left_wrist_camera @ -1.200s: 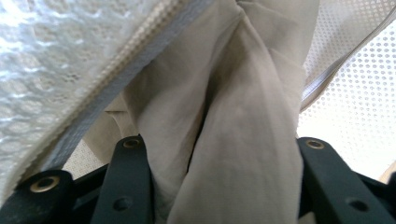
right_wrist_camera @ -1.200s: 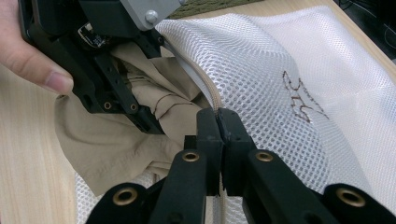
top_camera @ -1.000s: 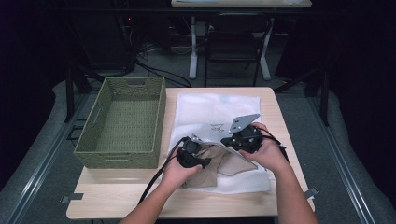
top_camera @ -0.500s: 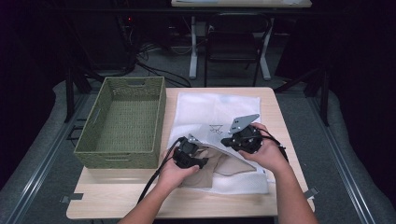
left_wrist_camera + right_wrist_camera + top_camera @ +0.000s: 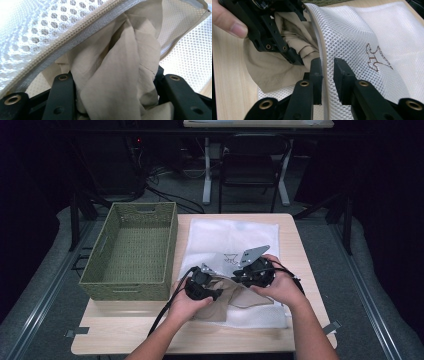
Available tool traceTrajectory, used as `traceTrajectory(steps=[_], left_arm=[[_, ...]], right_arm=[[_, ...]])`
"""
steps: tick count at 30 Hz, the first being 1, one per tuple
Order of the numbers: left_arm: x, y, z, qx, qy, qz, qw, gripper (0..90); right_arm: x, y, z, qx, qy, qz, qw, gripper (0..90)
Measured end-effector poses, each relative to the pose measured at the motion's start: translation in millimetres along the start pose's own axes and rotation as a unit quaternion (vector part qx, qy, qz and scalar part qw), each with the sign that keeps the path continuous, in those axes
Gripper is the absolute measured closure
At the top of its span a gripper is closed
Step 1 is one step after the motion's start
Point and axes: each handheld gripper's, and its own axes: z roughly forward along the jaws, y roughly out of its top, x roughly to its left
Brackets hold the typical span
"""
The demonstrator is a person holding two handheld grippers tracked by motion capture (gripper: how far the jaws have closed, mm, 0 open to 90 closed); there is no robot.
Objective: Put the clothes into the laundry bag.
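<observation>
beige garment (image 5: 120,75) half inside mesh laundry bag (image 5: 235,237) on worktop | left gripper (image 5: 200,287) jaws pinching its bunched folds | right gripper (image 5: 327,75) jaws nipping zipper edge | soft, limp, light: grip gathered cloth

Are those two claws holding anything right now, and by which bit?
The left claw grips the bunched beige cloth at the bag's mouth. The right claw pinches the zipper edge of the white mesh bag.
</observation>
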Motion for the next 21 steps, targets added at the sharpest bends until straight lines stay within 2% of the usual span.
traceTrajectory(steps=[4,9,16,21], left_arm=[[-0.4,1.2,0.8,0.008,0.000,0.008,0.9999,49.7],[-0.9,1.4,1.1,0.009,0.005,0.005,0.9999,49.8],[-1.4,2.6,0.6,0.002,0.000,0.001,1.0000,53.5],[-3.0,3.4,0.1,-0.005,0.003,0.003,1.0000,55.3]], right_arm=[[3.3,0.8,7.3,0.007,0.002,0.000,1.0000,72.9],[5.2,1.9,13.3,0.010,-0.002,-0.006,0.9999,71.0],[4.5,1.1,18.9,0.019,-0.008,-0.009,0.9998,64.5],[4.3,-0.6,23.7,0.029,-0.007,-0.003,0.9996,63.6]])
